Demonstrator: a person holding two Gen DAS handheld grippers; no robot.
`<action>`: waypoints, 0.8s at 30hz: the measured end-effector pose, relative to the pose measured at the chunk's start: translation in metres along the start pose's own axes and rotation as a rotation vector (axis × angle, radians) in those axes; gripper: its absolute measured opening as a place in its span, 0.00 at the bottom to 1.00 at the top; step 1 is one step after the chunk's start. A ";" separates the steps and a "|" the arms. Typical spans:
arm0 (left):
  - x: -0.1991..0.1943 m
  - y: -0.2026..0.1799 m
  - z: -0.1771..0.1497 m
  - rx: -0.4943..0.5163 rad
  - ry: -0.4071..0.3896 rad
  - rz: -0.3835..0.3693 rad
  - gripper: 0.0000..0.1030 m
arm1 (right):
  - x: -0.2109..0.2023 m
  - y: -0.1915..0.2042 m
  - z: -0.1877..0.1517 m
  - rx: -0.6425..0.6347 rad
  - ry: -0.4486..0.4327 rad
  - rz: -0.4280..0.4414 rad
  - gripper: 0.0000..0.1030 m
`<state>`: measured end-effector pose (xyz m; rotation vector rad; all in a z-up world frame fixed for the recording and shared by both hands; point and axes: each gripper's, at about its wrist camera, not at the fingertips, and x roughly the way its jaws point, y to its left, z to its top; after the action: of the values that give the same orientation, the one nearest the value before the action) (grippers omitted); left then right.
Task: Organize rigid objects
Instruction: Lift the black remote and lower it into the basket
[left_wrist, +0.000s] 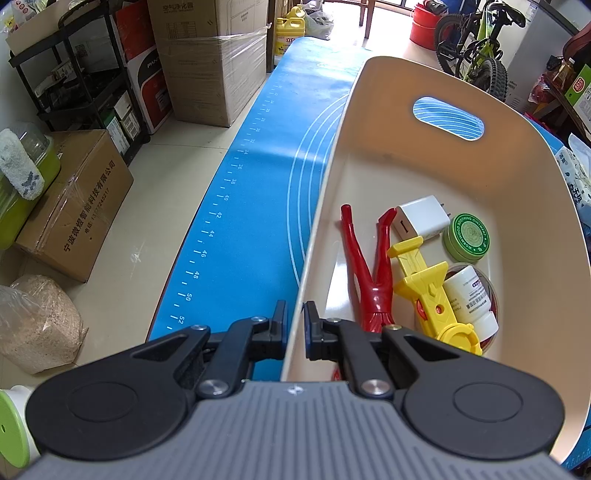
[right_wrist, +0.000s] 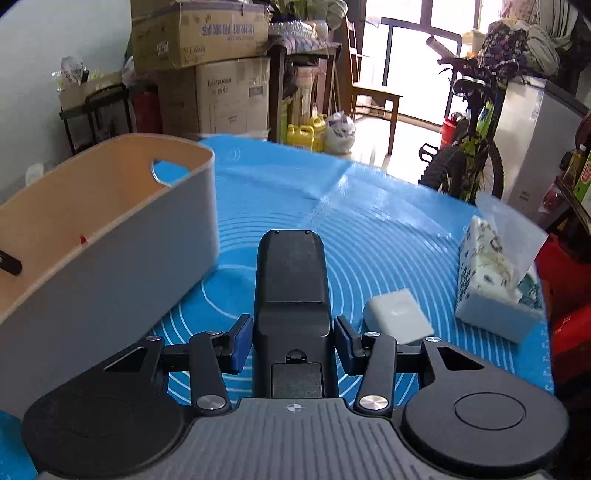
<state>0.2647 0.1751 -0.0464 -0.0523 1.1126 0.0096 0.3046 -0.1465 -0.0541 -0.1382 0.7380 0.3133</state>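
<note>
My left gripper (left_wrist: 295, 328) is shut on the left wall of the cream storage bin (left_wrist: 461, 177), one finger inside and one outside. In the bin lie a red toy figure (left_wrist: 369, 269), a yellow toy (left_wrist: 432, 288), a white charger (left_wrist: 421, 218), a green tin (left_wrist: 466, 236) and a white bottle (left_wrist: 469, 295). My right gripper (right_wrist: 291, 341) is shut on a black remote control (right_wrist: 291, 280), held above the blue mat (right_wrist: 369, 229) to the right of the bin (right_wrist: 110, 236). A small white box (right_wrist: 397, 315) lies on the mat beside my right fingers.
A tissue pack (right_wrist: 495, 280) stands at the mat's right edge. Cardboard boxes (left_wrist: 214, 62) and a black shelf (left_wrist: 74, 74) stand on the floor to the left. A bicycle (right_wrist: 469, 147) stands behind the table.
</note>
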 end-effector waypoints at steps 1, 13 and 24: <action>0.000 0.000 0.000 0.000 0.000 0.000 0.11 | -0.006 0.002 0.004 -0.007 -0.013 0.001 0.51; 0.001 -0.002 0.000 -0.001 0.001 0.003 0.11 | -0.048 0.056 0.077 -0.086 -0.149 0.099 0.51; 0.000 -0.003 -0.001 0.001 0.001 0.002 0.10 | -0.007 0.145 0.101 -0.169 -0.055 0.202 0.51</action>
<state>0.2641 0.1724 -0.0464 -0.0502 1.1139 0.0110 0.3166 0.0128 0.0229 -0.2149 0.6719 0.5701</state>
